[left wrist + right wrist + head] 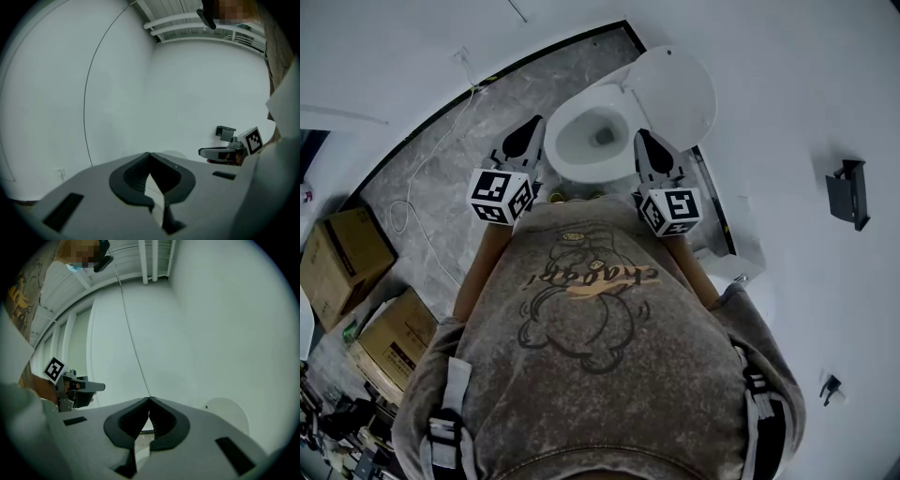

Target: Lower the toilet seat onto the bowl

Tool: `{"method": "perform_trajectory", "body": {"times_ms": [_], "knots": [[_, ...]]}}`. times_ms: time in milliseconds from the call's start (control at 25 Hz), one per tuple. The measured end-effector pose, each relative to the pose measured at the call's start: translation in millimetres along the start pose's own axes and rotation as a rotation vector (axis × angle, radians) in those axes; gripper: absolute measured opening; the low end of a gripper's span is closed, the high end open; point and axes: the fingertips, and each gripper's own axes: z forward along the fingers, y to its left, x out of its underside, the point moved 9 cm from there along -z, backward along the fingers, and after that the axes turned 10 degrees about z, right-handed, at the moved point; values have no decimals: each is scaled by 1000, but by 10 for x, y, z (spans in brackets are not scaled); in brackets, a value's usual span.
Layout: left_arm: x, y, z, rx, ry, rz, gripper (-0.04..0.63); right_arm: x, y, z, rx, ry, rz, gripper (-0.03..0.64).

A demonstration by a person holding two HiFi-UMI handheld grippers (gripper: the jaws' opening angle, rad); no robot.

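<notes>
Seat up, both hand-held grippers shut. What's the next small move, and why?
Probably open the right hand-held gripper and reach for the raised toilet seat: the seat leans up behind the bowl on that side, while this gripper and the left hand-held gripper are shut, empty and short of it.

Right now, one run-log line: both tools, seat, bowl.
left tool: shut, empty | right tool: shut, empty | toilet seat: raised, off bowl | contact with seat: none seen
</notes>
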Motion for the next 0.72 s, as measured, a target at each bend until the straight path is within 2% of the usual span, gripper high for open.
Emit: {"method": "perform_trajectory", "body": {"times_ms": [200, 720], "knots": [[-14, -16, -14, -13, 10, 18, 9, 5, 22, 25, -8, 2, -3, 26], [35, -27, -31, -21, 22, 1, 9, 63, 33, 38, 14, 12, 2, 26]]}}
